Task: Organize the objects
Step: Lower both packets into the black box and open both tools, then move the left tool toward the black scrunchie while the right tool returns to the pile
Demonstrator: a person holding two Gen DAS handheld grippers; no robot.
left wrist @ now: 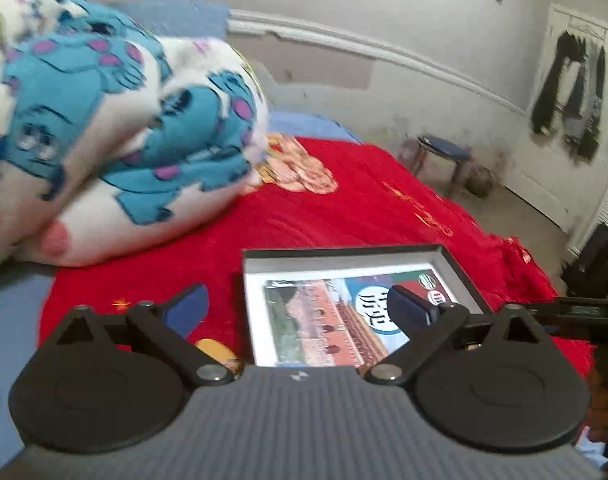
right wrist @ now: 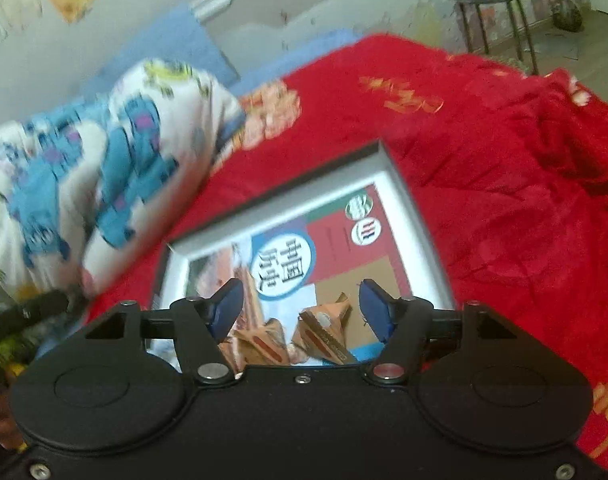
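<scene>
A shallow box [right wrist: 420, 216] with a dark rim and pale inner walls lies open on the red bedspread [right wrist: 504, 152] of the bed. Inside it, flat on the bottom, is a book [right wrist: 336, 248] with a red, blue and tan cover bearing Chinese characters in a white disc. Two small orange pyramid-shaped packets [right wrist: 324, 332] sit on the book's near end, side by side and just touching or nearly so.

The right gripper [right wrist: 299, 312] hangs over the near end of the box, its jaws partly apart with the packets between them, the blue pads clear of both. The left gripper [left wrist: 295, 308] is at the box's near left corner with its jaws spread wide and nothing between them; its right fingertip lies over the book, its left one over the bedspread.

At 10 o'clock from the box a bundled cartoon-print blanket [left wrist: 103, 120] is heaped on the bed. A blue-topped stool [right wrist: 492, 12] stands on the floor at 1 o'clock, past the bed.
</scene>
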